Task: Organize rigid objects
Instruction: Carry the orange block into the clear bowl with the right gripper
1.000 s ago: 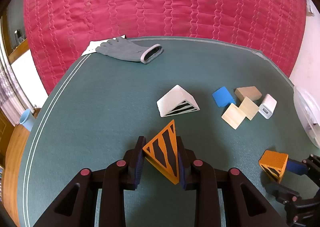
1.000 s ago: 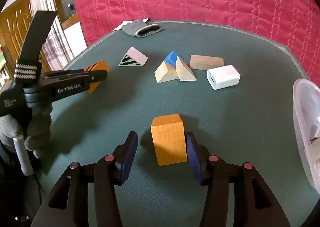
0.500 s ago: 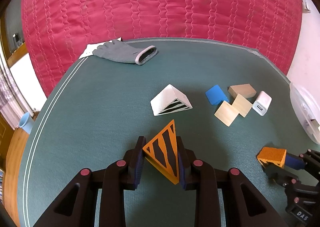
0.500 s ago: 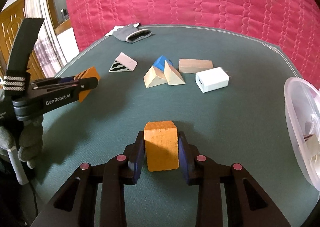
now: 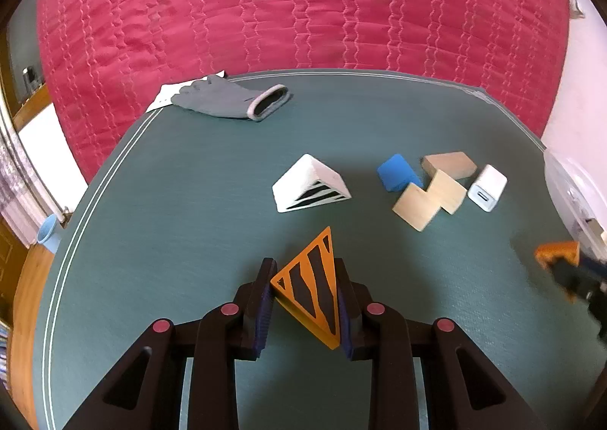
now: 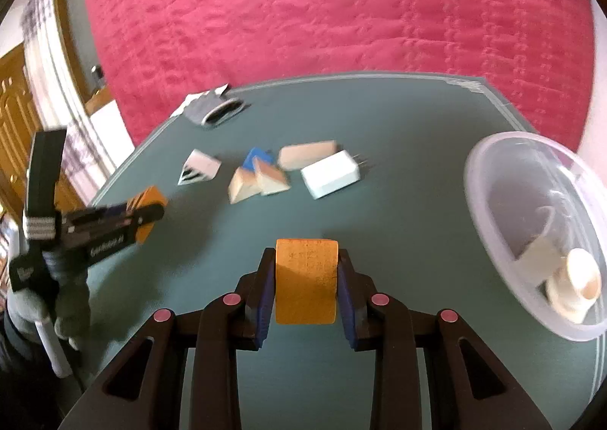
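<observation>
My left gripper (image 5: pixel 303 301) is shut on an orange striped wedge (image 5: pixel 311 287) and holds it above the green table (image 5: pixel 170 225). My right gripper (image 6: pixel 305 289) is shut on an orange block (image 6: pixel 305 280), lifted off the table; it shows blurred at the right edge of the left wrist view (image 5: pixel 557 253). On the table lie a white striped wedge (image 5: pixel 309 185), a blue block (image 5: pixel 396 172), two pale wooden wedges (image 5: pixel 428 198), a tan block (image 5: pixel 449 164) and a white charger (image 5: pixel 487 193). A clear plastic bowl (image 6: pixel 489 172) stands at the right.
A grey glove (image 5: pixel 227 102) lies on a paper at the table's far left corner. The clear bowl holds pale objects (image 6: pixel 569 278). A red quilted cloth (image 5: pixel 303 5) hangs behind the table. The left gripper (image 6: pixel 114 225) shows at the left of the right wrist view.
My right gripper shut on the orange block and lifted it, swinging right toward the bowl. My left gripper kept its hold on the striped wedge and drew back slightly.
</observation>
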Tool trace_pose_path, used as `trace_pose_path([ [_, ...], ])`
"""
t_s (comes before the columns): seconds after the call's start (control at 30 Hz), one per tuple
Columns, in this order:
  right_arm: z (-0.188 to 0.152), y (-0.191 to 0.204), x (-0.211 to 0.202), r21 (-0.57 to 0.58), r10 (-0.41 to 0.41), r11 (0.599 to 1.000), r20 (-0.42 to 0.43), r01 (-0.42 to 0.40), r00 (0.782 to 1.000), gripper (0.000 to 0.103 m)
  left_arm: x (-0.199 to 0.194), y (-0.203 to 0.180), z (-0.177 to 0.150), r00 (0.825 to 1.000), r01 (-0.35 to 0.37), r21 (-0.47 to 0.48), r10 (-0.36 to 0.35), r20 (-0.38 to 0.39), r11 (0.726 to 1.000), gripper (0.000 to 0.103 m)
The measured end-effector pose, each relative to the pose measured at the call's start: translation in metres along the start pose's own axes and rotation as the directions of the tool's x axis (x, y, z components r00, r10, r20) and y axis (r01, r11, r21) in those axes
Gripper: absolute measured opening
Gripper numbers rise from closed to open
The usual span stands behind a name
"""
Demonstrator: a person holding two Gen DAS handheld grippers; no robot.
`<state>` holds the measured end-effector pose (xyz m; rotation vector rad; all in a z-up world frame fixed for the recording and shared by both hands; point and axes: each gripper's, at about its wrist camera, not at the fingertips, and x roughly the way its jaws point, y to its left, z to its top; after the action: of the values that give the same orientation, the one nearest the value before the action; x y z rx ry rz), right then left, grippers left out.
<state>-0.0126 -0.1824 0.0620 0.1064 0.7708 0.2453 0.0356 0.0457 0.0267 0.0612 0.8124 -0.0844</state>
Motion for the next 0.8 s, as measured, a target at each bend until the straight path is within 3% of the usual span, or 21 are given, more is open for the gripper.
trace_pose_path([
  [0.43,0.01,-0.059,-0.03,0.122,-0.124,0.986,0.089,0.113,0.988,0.031,-0.008,-0.019,-0.005,1.0,0.02,0.029,-0.02,-0.005,0.999,0.03],
  [0.8,0.009,-0.127,-0.058,0.251,-0.281,0.937,0.125,0.244,0.951,0.031,-0.011,-0.034,-0.005,0.999,0.04,0.029,-0.04,-0.022,0.999,0.03],
])
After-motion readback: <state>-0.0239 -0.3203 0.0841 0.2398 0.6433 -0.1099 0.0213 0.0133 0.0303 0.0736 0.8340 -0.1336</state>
